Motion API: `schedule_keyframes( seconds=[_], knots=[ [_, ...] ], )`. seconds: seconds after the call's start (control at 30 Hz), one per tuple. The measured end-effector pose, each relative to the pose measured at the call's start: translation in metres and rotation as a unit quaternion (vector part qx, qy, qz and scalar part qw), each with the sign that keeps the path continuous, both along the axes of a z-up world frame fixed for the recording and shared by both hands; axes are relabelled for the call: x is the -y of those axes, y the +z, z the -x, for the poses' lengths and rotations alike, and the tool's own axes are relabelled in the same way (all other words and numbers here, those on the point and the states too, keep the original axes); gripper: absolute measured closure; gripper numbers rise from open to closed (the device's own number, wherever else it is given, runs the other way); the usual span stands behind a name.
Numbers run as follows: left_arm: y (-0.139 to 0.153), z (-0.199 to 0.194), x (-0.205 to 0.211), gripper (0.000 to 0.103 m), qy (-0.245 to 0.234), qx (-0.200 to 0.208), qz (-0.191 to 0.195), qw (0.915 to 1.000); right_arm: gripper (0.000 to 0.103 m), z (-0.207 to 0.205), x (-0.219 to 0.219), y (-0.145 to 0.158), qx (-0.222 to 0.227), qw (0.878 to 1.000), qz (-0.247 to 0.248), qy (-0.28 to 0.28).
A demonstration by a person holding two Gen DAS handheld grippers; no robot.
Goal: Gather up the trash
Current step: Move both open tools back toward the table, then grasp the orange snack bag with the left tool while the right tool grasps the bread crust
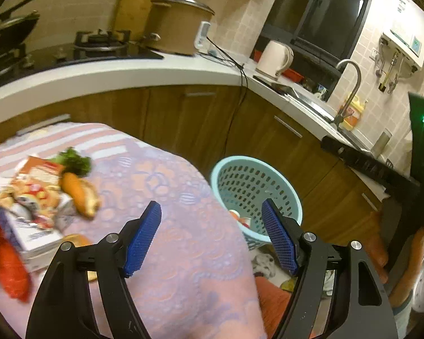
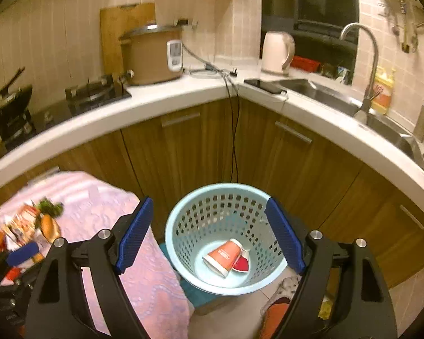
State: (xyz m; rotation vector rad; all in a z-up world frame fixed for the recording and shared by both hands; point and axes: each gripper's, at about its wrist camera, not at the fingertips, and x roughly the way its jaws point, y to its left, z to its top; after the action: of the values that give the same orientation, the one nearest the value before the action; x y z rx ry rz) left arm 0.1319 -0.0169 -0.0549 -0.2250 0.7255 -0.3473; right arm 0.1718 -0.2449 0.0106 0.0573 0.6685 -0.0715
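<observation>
Right hand-held gripper (image 2: 209,233): jaws spread wide, nothing between the blue pads; it hangs above the light-blue perforated basket (image 2: 183,220), which stands on the floor in the corner of the wooden cabinets, just beside the cloth-covered tabletop (image 2: 144,268). Basket contents: one orange-and-white paper cup (image 2: 222,257) lying on its side on the bottom, mouth toward lower left, touching a red-and-white piece (image 2: 241,264) to its right. Print runs along the cup's side; too small to read. Left hand-held gripper (image 1: 212,238): jaws also wide apart and empty, held over the near edge of the pink patterned cloth, with the basket (image 1: 240,178) showing between its pads. On the tabletop's far left, well apart from the basket, lies a heap: an orange-and-white printed food box (image 1: 34,197) with lettering blurred beyond reading, a carrot with green top (image 1: 73,180) against a bread-like piece (image 1: 89,200), and a red wrapper (image 1: 10,271) at the edge. The kitchen counter carries a lidded brown cooker (image 2: 152,56), a white kettle (image 2: 277,53), a dark phone (image 2: 264,85) and a sink (image 2: 319,90). A yellow bottle (image 2: 383,90) stands behind the tap; its label is illegible.
</observation>
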Motion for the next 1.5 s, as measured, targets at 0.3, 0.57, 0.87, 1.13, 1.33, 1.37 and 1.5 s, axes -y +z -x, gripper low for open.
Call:
schedule_keyframes(
  seconds=[0.3,0.57,0.87,1.13,1.33,1.37,1.5],
  knots=[
    [0.015,0.03,-0.043,0.031,0.021,0.016,-0.004,0.9996,0.025,0.012,-0.023,0.018,0.006,1.0,-0.001,-0.004],
    [0.024,0.052,-0.101,0.031,0.097,0.032,-0.031,0.9943,0.026,-0.005,-0.039,-0.001,-0.005,0.999,-0.036,0.011],
    [0.037,0.074,-0.204,0.031,0.206,0.025,-0.046,0.9773,0.026,-0.012,-0.047,-0.003,0.001,0.998,-0.065,0.025],
    [0.024,0.064,-0.236,0.028,0.234,-0.023,-0.018,0.9718,0.026,-0.016,-0.044,-0.016,-0.012,0.992,-0.089,0.09],
    [-0.008,0.043,-0.23,0.027,0.258,-0.048,0.006,0.9648,0.026,-0.025,-0.089,-0.036,-0.029,0.979,-0.077,0.186],
    [-0.011,0.04,-0.229,0.029,0.263,-0.051,0.007,0.9635,0.026,-0.027,-0.096,-0.038,-0.034,0.977,-0.075,0.198],
    [-0.027,0.021,-0.22,0.051,0.258,-0.07,0.019,0.9635,0.026,-0.028,-0.128,-0.047,-0.048,0.964,-0.089,0.247]
  ],
)
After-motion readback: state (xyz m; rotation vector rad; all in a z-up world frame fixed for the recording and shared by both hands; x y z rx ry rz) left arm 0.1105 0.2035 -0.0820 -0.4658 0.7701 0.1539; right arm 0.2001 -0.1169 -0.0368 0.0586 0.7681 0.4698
